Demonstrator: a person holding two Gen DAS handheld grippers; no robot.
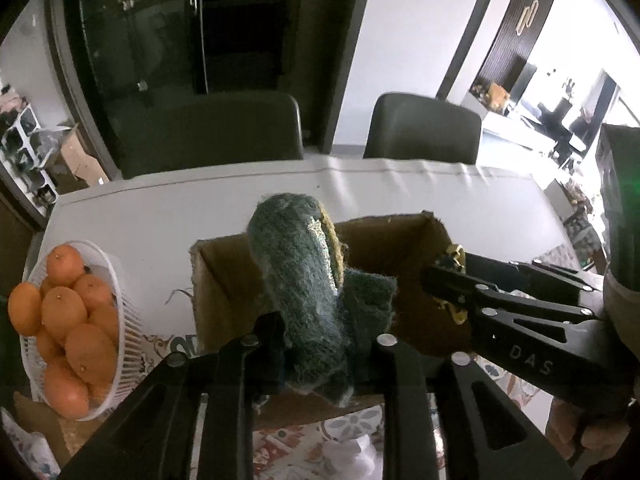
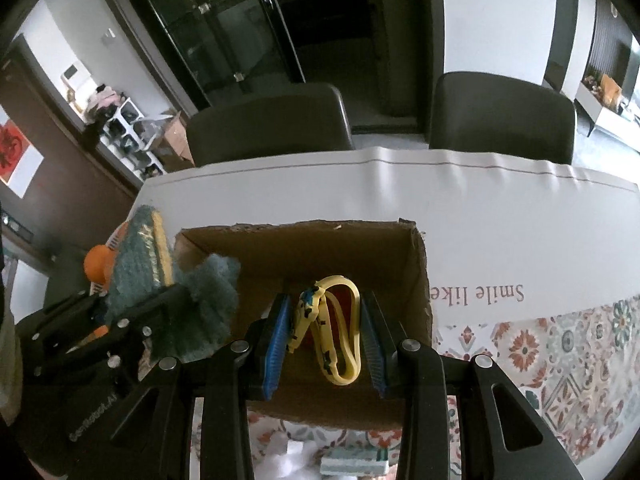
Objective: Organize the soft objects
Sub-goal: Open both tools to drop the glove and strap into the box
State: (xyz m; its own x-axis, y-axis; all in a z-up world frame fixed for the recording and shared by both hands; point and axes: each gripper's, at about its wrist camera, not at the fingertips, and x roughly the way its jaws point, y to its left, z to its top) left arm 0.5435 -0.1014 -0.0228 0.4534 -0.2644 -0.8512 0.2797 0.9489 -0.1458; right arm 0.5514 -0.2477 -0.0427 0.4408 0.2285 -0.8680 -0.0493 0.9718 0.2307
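1. While hovering over the open brown cardboard box (image 1: 416, 248), the left gripper (image 1: 324, 344) clasps a green scouring sponge (image 1: 304, 292); a white basket of oranges (image 1: 116, 280) sits left of the box.
2. Above that box (image 2: 416, 264), the right gripper (image 2: 326, 332) pinches a folded yellow rubbery strap (image 2: 340, 320) between blue pads (image 2: 276, 336).

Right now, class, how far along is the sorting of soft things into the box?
Done: none visibly in the cardboard box. In hand: left gripper holds green scouring pads, right gripper a yellow band, both over it. Left: releasing them.
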